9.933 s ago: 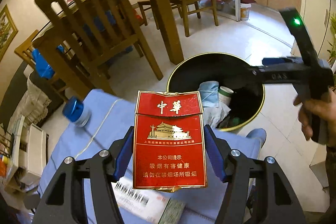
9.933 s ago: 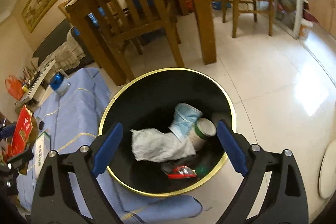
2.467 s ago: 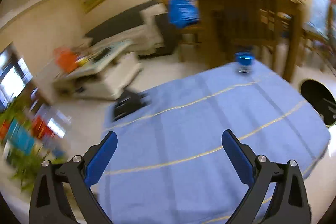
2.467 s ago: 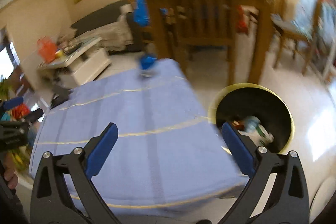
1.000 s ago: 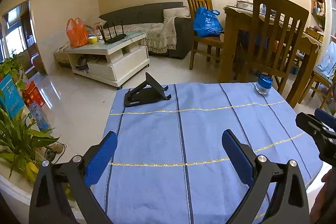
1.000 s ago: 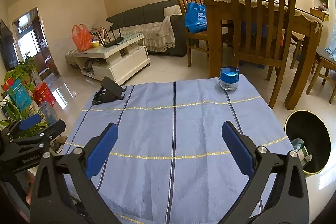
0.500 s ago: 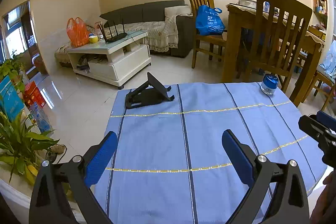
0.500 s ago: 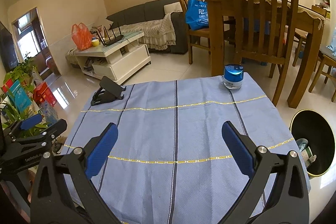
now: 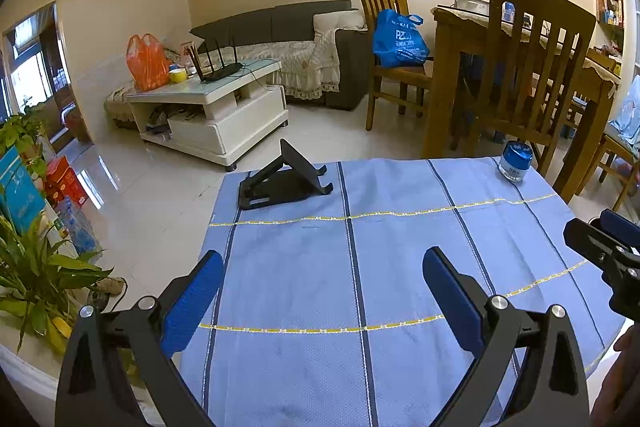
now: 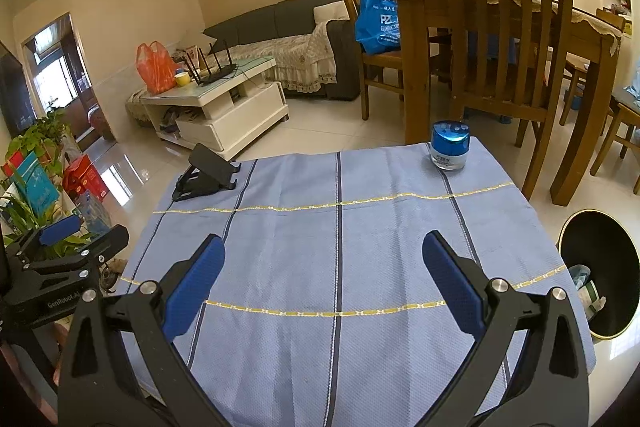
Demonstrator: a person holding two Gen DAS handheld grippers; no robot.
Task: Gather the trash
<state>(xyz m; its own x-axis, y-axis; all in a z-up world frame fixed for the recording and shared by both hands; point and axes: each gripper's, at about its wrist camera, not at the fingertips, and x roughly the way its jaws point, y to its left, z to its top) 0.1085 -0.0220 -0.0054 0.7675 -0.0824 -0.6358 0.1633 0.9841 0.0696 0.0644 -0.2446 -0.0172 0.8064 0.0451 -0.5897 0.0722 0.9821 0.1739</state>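
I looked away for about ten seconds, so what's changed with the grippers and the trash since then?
The left gripper let go of the red cigarette pack; it is open and empty now. Both grippers swung away from the bin to face the blue tablecloth. The white box that lay on the cloth is gone. The right gripper stayed open. The blue-lidded jar stayed on the cloth.

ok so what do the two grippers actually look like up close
Both match: the left gripper and right gripper have black angular frames with silver bolt heads at the joints, each ending in two flat fingers faced with textured blue pads. The left gripper's body, seen from the right wrist view, carries white lettering beginning "GenRobot". No cables show.
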